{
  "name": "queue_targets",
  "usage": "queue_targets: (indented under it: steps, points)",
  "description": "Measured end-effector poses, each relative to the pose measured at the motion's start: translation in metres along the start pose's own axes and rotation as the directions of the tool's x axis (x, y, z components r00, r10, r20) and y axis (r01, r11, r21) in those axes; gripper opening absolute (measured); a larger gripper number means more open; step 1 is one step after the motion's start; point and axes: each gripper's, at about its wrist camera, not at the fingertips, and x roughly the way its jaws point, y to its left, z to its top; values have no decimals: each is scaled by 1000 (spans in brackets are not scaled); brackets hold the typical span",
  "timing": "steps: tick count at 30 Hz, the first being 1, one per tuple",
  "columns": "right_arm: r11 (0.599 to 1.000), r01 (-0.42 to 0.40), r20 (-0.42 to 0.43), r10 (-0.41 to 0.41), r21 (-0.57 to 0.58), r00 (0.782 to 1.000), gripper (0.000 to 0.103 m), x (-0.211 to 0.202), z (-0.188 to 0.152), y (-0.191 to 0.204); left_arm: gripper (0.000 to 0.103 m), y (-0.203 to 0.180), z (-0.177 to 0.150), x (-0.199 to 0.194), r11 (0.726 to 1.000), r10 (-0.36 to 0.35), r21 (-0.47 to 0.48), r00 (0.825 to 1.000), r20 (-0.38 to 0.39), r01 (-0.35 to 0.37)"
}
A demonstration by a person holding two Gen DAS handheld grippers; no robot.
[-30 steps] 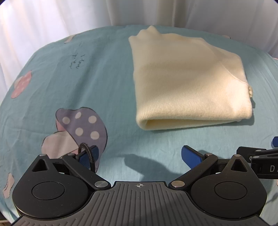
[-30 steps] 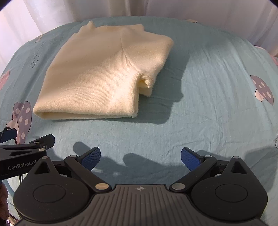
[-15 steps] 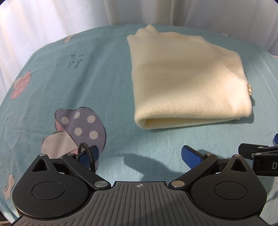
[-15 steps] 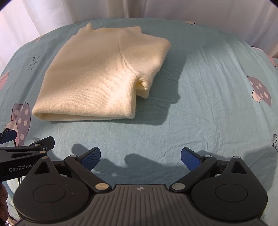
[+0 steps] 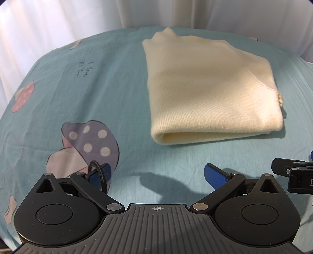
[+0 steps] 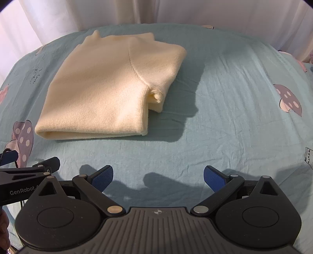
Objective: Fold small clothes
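A cream knit sweater (image 5: pixel 211 91) lies folded into a flat rectangle on the light blue sheet (image 5: pixel 109 82), its rolled fold edge facing me. In the right wrist view the same sweater (image 6: pixel 109 91) sits at upper left, a tucked sleeve cuff showing at its right corner. My left gripper (image 5: pixel 158 175) hovers open above the sheet, short of the sweater's near edge, holding nothing. My right gripper (image 6: pixel 158 176) is open too, over bare sheet to the right of the sweater's near edge. Each gripper's body shows at the other view's side.
The sheet carries printed mushrooms: a purple dotted one (image 5: pixel 88 140) by my left finger, another (image 6: pixel 289 99) at the right. White curtains (image 6: pixel 176 11) hang behind the bed's far edge. A black loop (image 5: pixel 98 175) hangs on my left finger.
Both grippers have drawn back slightly from the sweater and stay open. The sweater has not moved.
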Motion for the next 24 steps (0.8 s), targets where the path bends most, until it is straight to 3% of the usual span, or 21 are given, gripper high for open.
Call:
queue_targets:
  steps: [24]
  points:
    - [1000,-1,6,1,-10,1000,99,-3,3,2,103,-2,1,-2,1000,0,7,1000,-3,1]
